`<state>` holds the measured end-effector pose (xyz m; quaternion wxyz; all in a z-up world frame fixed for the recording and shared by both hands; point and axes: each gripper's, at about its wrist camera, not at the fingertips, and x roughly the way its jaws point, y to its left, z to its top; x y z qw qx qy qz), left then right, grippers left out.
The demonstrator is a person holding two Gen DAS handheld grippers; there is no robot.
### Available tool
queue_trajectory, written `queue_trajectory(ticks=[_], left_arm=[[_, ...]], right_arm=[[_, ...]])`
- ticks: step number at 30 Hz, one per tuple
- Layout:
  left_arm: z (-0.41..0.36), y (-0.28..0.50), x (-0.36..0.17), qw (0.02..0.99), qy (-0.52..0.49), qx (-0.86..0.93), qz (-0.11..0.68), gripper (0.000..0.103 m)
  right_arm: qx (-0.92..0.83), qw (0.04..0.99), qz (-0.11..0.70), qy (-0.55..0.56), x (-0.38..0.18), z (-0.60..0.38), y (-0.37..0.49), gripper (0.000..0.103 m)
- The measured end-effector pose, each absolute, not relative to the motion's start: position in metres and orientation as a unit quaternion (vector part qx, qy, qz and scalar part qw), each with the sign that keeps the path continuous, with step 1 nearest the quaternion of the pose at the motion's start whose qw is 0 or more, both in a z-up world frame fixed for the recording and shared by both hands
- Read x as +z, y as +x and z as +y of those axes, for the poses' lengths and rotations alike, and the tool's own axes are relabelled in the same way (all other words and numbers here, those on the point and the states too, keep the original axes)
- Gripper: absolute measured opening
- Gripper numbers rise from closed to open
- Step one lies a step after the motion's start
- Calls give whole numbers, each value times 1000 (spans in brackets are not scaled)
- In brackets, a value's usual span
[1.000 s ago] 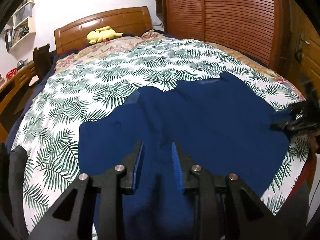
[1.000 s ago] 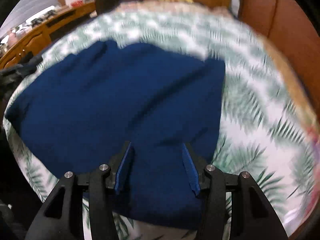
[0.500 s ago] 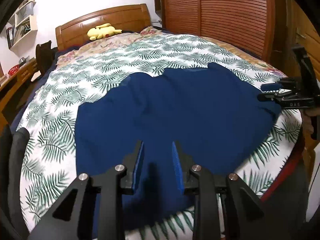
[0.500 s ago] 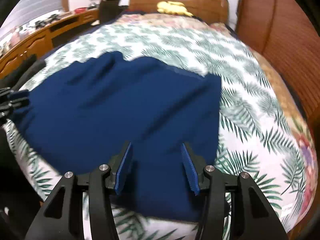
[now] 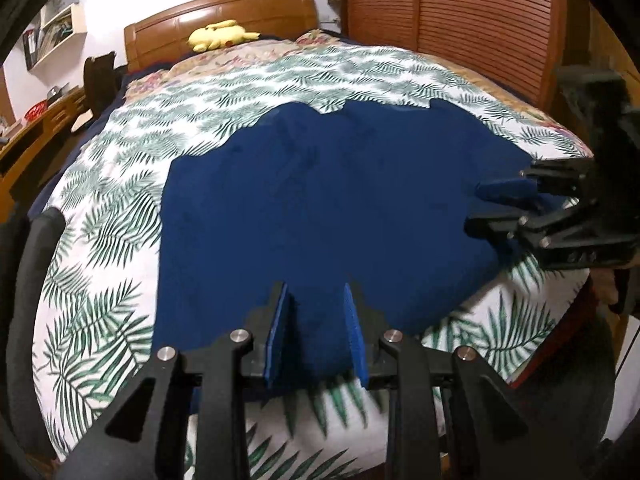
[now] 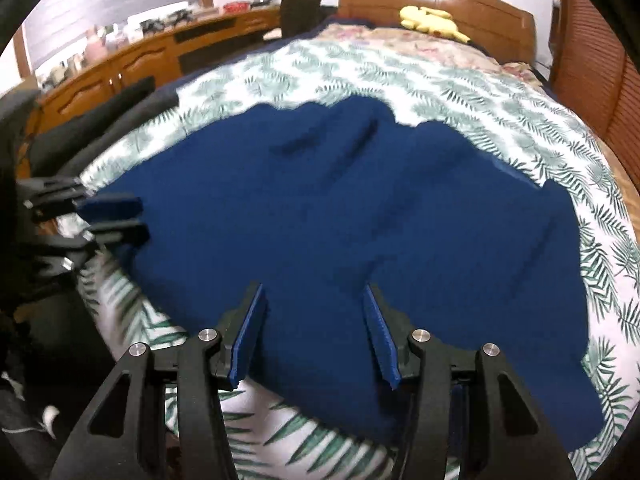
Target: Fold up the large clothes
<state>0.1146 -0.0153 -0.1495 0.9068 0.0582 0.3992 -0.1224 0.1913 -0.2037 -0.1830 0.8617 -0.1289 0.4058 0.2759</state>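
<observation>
We hover both spread, empty claws, left gripper and right gripper, over the spread navy garment; next we pinch its near hem

Little lettering can be read in either view. On the black body of the right tongs, seen from the left wrist camera, a short row of embossed characters is found near the lower edge of the frame, but it is too blurred to be made out with certainty. No brand, number or label can be read on the blue garment, on the leaf-printed bedcover or on the headboard. Items on the wall shelf are too small for any print to be read.
</observation>
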Motion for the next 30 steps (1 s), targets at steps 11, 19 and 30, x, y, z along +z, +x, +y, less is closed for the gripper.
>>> queue_trajectory(ticks=[11,19,30], left_arm=[[35,99,-145,913,13,-73,401,29],[59,101,-161,909,1,-60,412,36],[64,94,-172,911,-16,-46,410,42]], right_arm=[[280,862,403,-123,-205,-207,188,52],[277,866,400,-119,-205,-206,188,52],[267,869,398,-120,-206,-204,185,52]])
